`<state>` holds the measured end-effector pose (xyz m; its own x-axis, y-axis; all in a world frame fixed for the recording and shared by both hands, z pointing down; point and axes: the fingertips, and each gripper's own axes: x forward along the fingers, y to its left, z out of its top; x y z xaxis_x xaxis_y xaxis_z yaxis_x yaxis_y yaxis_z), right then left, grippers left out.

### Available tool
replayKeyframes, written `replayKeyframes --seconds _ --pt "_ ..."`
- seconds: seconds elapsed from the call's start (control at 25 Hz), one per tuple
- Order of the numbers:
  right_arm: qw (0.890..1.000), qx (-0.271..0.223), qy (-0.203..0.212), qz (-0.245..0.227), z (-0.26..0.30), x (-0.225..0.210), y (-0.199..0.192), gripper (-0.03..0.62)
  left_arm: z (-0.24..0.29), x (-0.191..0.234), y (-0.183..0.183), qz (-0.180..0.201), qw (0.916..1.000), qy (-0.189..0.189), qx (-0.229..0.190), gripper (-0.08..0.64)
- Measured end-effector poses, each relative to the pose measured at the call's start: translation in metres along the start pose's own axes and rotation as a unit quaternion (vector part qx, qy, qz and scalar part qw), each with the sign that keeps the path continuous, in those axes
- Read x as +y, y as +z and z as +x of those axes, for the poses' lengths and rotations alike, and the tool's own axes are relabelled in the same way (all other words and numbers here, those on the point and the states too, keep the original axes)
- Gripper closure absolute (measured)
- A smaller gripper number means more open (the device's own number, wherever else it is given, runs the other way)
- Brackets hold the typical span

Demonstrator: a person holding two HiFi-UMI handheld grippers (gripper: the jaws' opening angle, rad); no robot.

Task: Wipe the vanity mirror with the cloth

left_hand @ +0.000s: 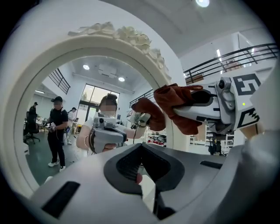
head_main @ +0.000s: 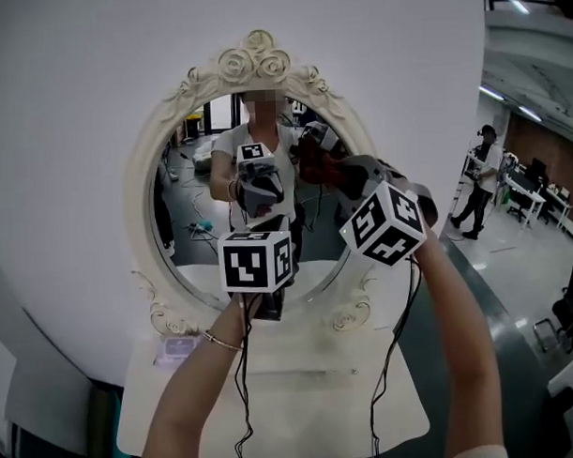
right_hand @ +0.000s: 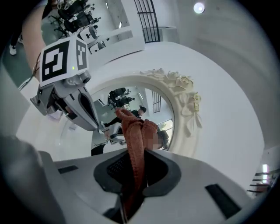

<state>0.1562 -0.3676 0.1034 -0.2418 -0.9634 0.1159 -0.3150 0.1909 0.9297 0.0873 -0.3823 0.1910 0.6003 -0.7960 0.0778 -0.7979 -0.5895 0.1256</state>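
Note:
An oval vanity mirror in a cream, rose-carved frame stands on a white table against a white wall. My right gripper is shut on a rust-brown cloth, which bunches at the jaws right in front of the glass, at its right side. In the right gripper view the cloth runs up from between the closed jaws toward the mirror. My left gripper is held lower, in front of the glass's middle; its jaws look shut and hold nothing. From the left gripper view, the cloth and its reflection meet near the frame.
The white table carries a small pale card at the mirror's left foot. Cables hang from both grippers over the table. Right of the wall is an open office floor with a standing person and desks.

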Motion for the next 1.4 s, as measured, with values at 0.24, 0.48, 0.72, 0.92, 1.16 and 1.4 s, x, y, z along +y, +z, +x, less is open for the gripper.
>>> replayKeyframes --seconds 0.24,0.48,0.72,0.92,1.16,1.4 --pt "1.000 0.010 -0.007 0.019 0.014 0.010 -0.031 0.529 0.016 -0.005 -0.014 0.004 0.9999 -0.003 0.015 0.557" --pt "0.999 -0.001 0.005 0.048 0.015 0.034 -0.044 0.529 0.025 -0.009 -0.054 -0.005 0.9989 -0.004 0.047 0.557" --pt "0.996 0.006 0.038 0.077 0.020 0.087 -0.067 0.529 0.028 -0.013 -0.115 -0.004 0.9960 -0.008 0.089 0.557" --pt "0.992 0.017 0.082 0.092 0.035 0.161 -0.086 0.529 0.029 -0.004 -0.180 -0.015 0.9913 -0.005 0.130 0.557" --pt "0.988 0.021 0.102 0.114 0.039 0.169 -0.088 0.531 0.025 -0.004 -0.202 -0.038 0.9845 -0.002 0.171 0.557" --pt "0.989 0.022 0.091 0.115 0.033 0.170 -0.089 0.529 0.020 -0.001 -0.205 -0.036 0.9858 0.001 0.164 0.557"
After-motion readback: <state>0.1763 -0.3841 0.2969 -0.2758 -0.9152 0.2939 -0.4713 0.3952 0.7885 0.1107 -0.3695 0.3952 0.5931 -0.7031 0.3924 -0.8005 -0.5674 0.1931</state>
